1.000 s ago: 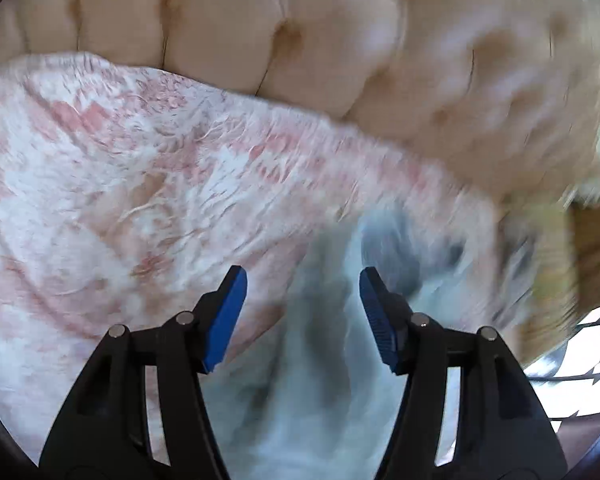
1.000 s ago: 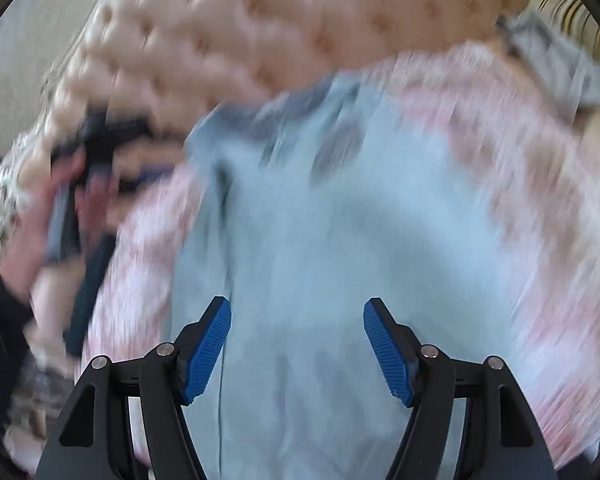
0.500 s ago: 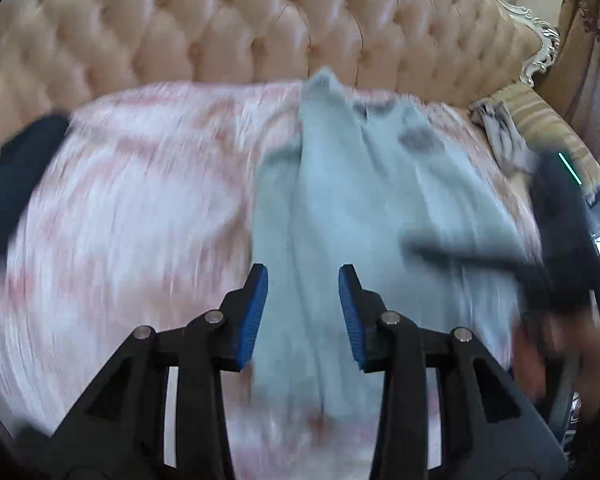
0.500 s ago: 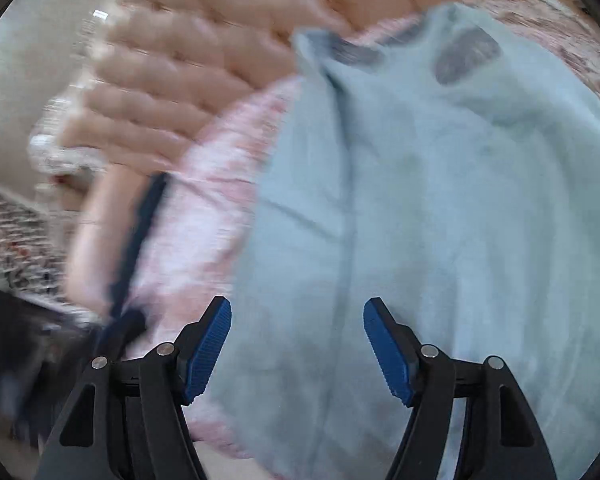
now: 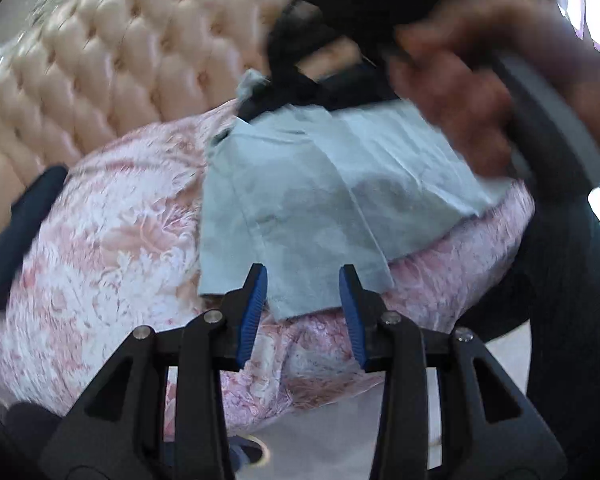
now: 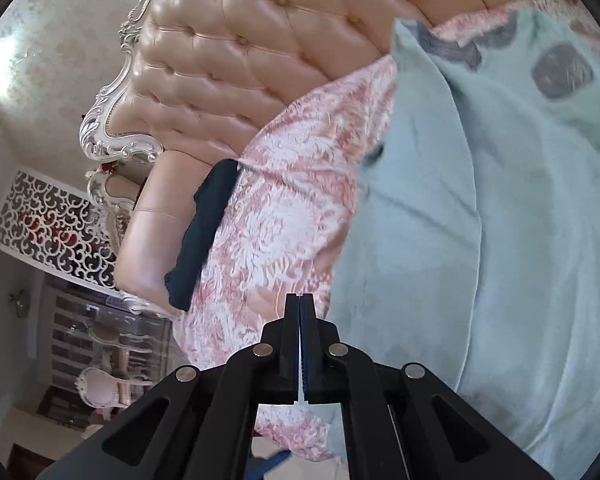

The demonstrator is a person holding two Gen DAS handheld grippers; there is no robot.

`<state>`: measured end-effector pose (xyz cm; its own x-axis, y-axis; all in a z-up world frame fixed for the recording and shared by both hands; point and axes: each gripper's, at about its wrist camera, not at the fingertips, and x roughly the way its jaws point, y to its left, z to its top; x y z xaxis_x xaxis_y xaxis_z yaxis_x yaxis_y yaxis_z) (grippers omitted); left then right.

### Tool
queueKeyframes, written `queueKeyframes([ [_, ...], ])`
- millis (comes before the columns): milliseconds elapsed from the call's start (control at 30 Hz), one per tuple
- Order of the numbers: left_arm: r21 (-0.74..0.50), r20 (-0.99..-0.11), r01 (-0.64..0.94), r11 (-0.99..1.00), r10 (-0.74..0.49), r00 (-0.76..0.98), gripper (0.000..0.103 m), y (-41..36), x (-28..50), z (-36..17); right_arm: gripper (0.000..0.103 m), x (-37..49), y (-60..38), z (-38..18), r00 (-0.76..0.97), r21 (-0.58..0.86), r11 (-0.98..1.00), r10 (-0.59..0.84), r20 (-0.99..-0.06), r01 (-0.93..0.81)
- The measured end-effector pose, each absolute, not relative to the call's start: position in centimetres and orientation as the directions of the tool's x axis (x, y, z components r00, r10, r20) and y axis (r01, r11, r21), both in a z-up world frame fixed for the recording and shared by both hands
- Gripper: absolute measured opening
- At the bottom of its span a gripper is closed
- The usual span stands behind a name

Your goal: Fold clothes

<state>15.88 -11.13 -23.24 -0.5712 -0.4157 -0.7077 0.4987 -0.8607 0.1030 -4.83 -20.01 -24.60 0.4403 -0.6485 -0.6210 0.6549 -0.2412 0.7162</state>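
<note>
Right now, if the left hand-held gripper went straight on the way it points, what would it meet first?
Probably the near hem of the light blue garment, which lies just ahead between the open fingers of the left hand-held gripper, on the pink floral cover. Depth is hard to judge.

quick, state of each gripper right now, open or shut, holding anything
Left gripper: open, straddling the hem of the light blue garment, not clamped on it.
Right gripper: just closed, shut, nothing visibly pinched.
</note>
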Motion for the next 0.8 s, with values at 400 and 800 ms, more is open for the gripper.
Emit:
queueKeyframes([
  [400, 0.164, -0.732, 0.444, -0.881, -0.411, -0.544, 0.041, -10.4, 15.8, -25.5, 0.064, -10.1, -19.0, -28.8, 0.351, 0.636, -0.446, -0.567, -0.745, 0.630],
  [800, 0.195, -0.716, 0.456, -0.869, -0.444, -0.539, 0.041, -9.9, 16.6, -25.8, 0.002, -8.1, -22.1, -29.4, 0.414, 0.634, -0.388, -0.514, -0.751, 0.669],
])
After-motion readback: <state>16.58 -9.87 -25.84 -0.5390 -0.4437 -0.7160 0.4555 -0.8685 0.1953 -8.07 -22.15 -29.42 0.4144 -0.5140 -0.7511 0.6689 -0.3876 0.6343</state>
